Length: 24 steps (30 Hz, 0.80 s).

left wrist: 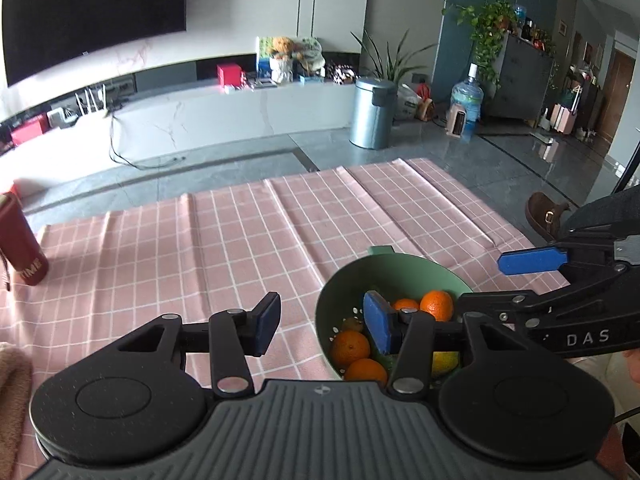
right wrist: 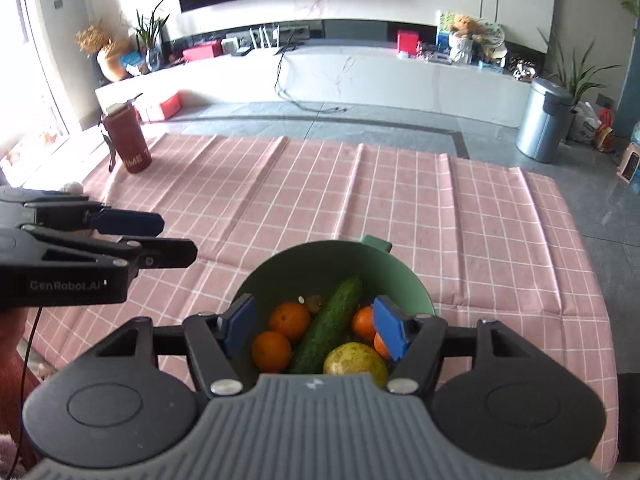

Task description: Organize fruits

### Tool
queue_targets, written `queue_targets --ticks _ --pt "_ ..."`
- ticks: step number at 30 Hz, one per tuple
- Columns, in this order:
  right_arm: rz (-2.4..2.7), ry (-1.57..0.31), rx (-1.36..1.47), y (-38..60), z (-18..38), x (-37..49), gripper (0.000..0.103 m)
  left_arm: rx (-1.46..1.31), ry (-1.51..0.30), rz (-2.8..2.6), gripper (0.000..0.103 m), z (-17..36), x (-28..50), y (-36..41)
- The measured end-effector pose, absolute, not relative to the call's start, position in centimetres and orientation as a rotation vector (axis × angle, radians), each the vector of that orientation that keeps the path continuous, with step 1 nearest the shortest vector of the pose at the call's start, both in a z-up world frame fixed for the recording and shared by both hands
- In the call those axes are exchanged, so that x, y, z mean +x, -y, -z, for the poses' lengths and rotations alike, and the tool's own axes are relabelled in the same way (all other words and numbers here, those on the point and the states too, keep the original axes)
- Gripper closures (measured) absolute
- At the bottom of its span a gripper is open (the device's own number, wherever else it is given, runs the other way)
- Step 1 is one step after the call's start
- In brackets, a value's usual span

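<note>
A green colander bowl (right wrist: 320, 258) sits on the pink checked tablecloth near the front edge. It holds several oranges (right wrist: 289, 320), a cucumber (right wrist: 330, 326), a yellow-green lemon (right wrist: 354, 362) and a small brown fruit (right wrist: 314, 301). My right gripper (right wrist: 314, 328) is open and empty, its blue pads on either side above the fruit. My left gripper (left wrist: 322, 322) is open and empty, just left of the bowl (left wrist: 384, 266), its right pad over the bowl's rim. Oranges (left wrist: 437, 304) show in the left wrist view too.
A dark red bottle (right wrist: 128, 140) stands at the table's far left corner, also in the left wrist view (left wrist: 20, 244). The pink tablecloth (right wrist: 360, 200) stretches beyond the bowl. A grey bin (right wrist: 542, 120) stands on the floor beyond the table.
</note>
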State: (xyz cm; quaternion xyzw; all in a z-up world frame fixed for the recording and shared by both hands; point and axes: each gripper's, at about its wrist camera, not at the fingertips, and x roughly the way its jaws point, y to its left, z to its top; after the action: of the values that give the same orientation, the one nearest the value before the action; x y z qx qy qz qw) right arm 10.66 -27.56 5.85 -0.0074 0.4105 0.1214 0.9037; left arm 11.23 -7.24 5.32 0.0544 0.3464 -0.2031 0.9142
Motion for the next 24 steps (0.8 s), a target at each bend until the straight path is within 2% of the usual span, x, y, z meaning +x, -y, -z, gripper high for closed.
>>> queue_targets --ticks 5,7,10,13,16,18,24 --pt "-0.215 -0.735 0.017 26.8 -7.7 6.5 0.039 0.153 -0.622 0.33 0.046 -6.7 7.7 6.4" --pt "-0.207 -0.701 0.047 26.5 -8.1 4.9 0.034 0.161 -0.595 0.287 0.037 -7.0 6.4 6.1" --pt "-0.188 -0.655 0.083 25.8 -7.7 1.9 0.033 0.202 -0.535 0.229 0.032 -6.6 4.3 5.9" --pt "-0.136 -0.603 0.113 25.2 -6.7 -0.8 0.019 0.219 -0.5 0.188 0.029 -6.0 2.8 5.7" --pt "-0.117 -0.575 0.143 24.8 -5.8 -2.6 0.019 0.175 -0.488 0.177 0.027 -5.1 1.6 5.3" --pt "-0.106 -0.567 0.177 24.6 -4.9 -3.4 0.02 0.141 -0.488 0.175 0.019 -4.3 1.4 5.1" --pt "-0.069 -0.575 0.145 23.4 -2.3 -3.9 0.02 0.137 -0.541 0.139 0.019 -1.9 1.8 4.9"
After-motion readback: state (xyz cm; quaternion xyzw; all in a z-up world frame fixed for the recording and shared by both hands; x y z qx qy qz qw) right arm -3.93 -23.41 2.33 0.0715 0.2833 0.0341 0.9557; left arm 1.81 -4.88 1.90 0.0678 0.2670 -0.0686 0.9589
